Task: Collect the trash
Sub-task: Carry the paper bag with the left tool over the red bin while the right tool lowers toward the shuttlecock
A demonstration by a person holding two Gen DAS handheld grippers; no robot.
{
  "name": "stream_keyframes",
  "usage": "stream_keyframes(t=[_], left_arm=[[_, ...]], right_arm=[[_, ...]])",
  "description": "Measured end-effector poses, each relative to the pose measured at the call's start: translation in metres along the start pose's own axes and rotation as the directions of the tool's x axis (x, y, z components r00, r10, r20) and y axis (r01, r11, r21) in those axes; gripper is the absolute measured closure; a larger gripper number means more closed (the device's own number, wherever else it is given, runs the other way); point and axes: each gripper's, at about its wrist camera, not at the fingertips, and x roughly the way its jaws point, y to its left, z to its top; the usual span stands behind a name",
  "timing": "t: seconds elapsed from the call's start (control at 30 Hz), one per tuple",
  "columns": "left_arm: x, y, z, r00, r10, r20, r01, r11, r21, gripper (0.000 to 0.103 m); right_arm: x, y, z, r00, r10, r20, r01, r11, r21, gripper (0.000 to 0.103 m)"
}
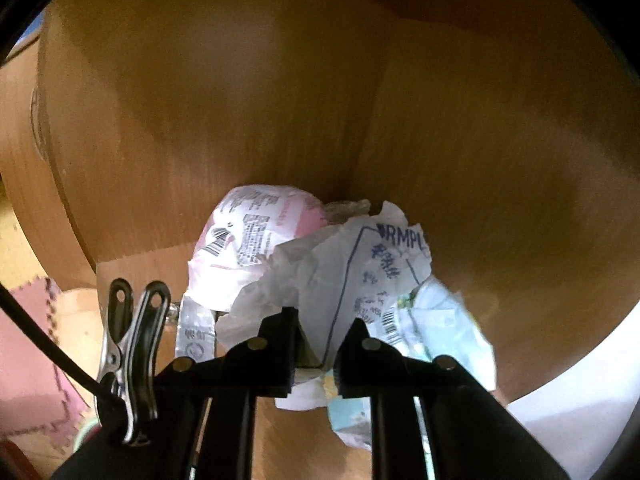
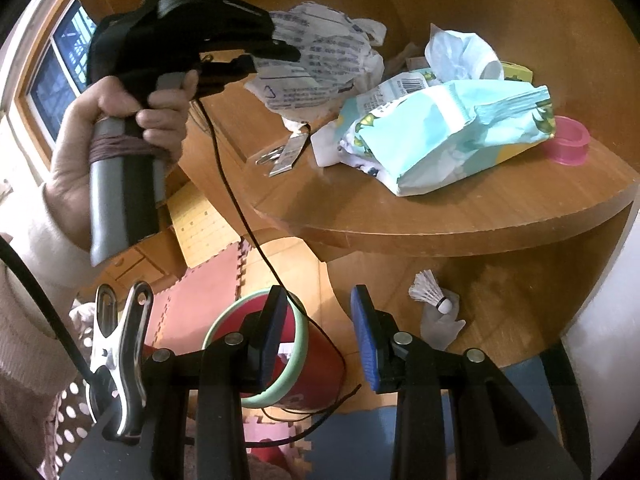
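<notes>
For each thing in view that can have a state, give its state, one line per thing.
Left tongs: shut on crumpled wrapper.
Crumpled wrapper: crushed, lifted off the shelf.
Right tongs: open, holding nothing.
Tissue pack: torn open, lying on its side on the wooden shelf.
Pink tape roll: lying flat on the shelf.
Red bin: upright, mouth open.
Shuttlecock: lying on its side on the lower shelf.

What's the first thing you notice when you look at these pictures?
The left tongs clamp a crumpled white wrapper with blue print, lifted above the wooden shelf. Behind it lies a big pale-blue snack bag. Lower down, a red bin with a green rim waits on the floor.
</notes>
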Motion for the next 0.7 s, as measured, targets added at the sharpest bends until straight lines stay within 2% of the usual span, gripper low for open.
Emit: stream_keyframes(t=[0.23, 0.7], left_arm=[[-0.034, -0.007, -0.003, 0.998, -0.003, 0.059, 0.002, 1.0, 0.018, 0.089], [-0.087, 0.008, -0.023, 0.998, -0.022, 0.062, 0.025, 0.999, -0.049, 0.089]], right_arm=[[-0.002, 0.003, 0.0, 1.0, -0.01, 0.009, 0.01, 1.0, -0.014, 0.069], [-0.004, 0.008, -0.001, 0.999, -0.04, 0.027, 0.041, 0.998, -0.042, 0.069]])
